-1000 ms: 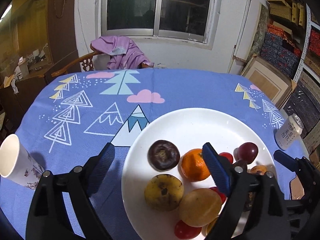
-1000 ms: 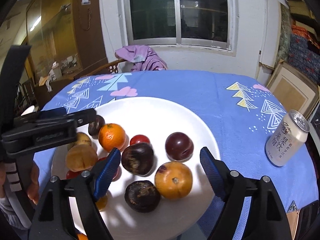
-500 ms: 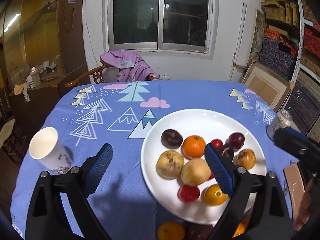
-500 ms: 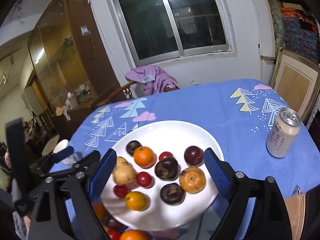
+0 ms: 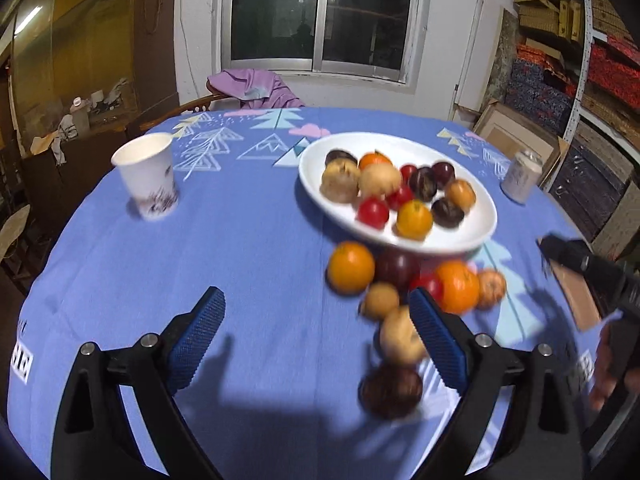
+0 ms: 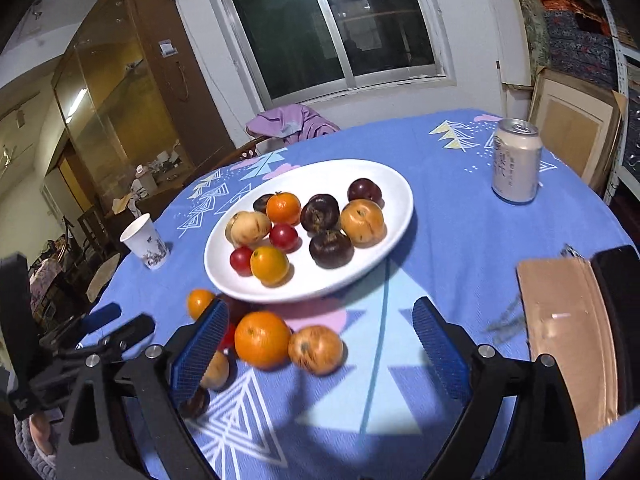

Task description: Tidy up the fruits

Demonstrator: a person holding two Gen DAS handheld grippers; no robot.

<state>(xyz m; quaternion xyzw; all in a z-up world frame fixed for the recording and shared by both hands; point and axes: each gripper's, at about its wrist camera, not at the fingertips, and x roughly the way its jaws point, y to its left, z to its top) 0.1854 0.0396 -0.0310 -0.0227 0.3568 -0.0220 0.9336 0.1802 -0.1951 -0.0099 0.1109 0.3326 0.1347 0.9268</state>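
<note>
Between picks: both claws empty, loose fruit waiting by the plate.

Left gripper (image 5: 316, 320) and right gripper (image 6: 320, 332) hang spread wide, holding nothing. White plate (image 6: 394, 178) is approx half full; a cluster incl. a big orange (image 6: 262, 338) and a russet fruit (image 6: 316, 349) sits on the blue tablecloth (image 6: 460, 232) just beside its near rim (likely next). Next move, I'd judge: lower right claw astride the orange, close, lift to plate.

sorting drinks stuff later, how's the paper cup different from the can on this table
The paper cup is open-topped and flares wider toward the rim; the can is a straight cylinder with a metal lid. The cup is white with a dark print low on its side; the can is pale with printed characters. The cup stands left of the plate, the can to its right. Both stand upright on the blue tablecloth.
</note>
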